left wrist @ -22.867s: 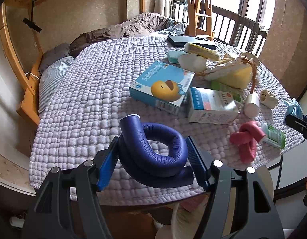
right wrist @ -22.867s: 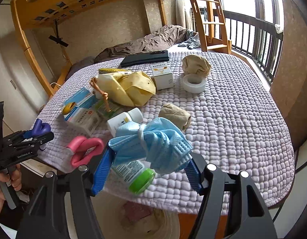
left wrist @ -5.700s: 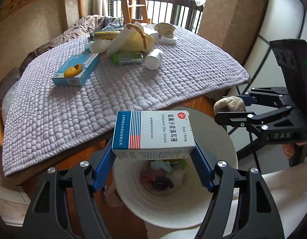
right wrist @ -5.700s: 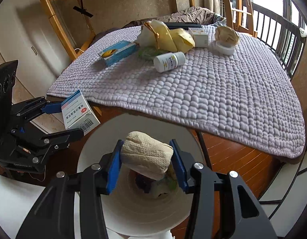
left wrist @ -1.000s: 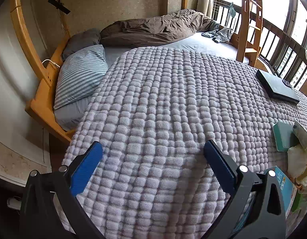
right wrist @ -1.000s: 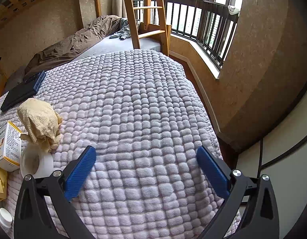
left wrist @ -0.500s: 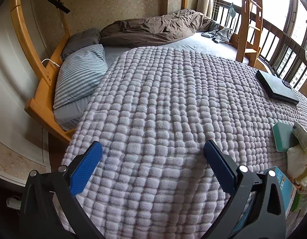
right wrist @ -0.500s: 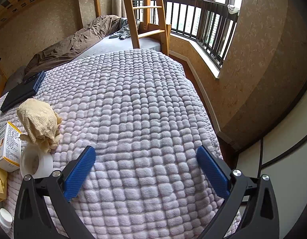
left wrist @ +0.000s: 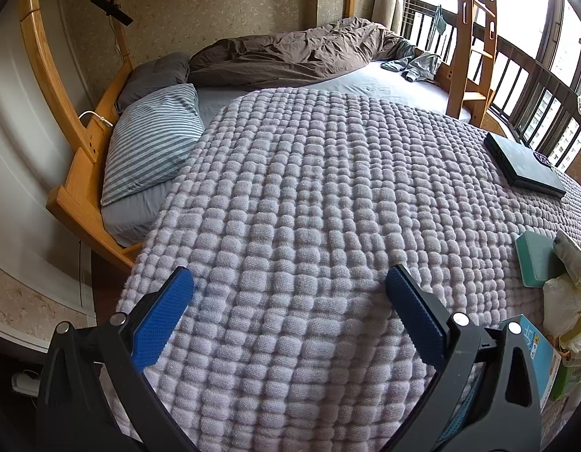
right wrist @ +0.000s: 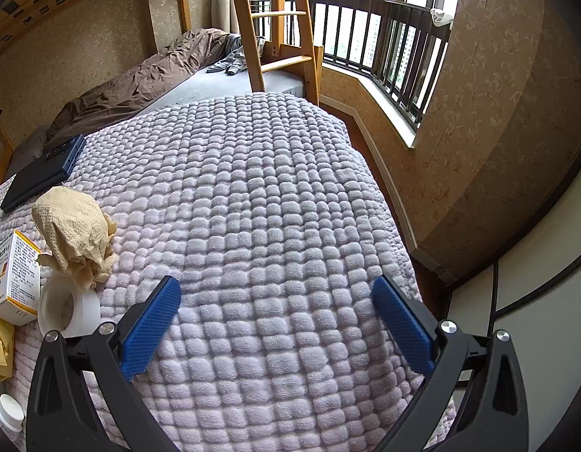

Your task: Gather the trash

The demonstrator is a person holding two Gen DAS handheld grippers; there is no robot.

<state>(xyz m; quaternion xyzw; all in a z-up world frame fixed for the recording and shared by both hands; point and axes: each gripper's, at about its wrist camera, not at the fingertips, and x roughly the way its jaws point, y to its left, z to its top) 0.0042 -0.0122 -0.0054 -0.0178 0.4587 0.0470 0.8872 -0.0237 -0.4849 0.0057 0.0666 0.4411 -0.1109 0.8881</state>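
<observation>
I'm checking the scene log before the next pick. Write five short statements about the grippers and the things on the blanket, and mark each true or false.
1. The left gripper is open and holds nothing. True.
2. The right gripper is shut on a crumpled tissue. False: it is open and empty; the crumpled tissue lies on the blanket.
3. The tissue rests against a white tape roll. True.
4. A dark flat case lies on the blanket. True.
5. The striped pillow sits on top of the blanket. False: it lies beside the blanket, on the grey sheet.
</observation>
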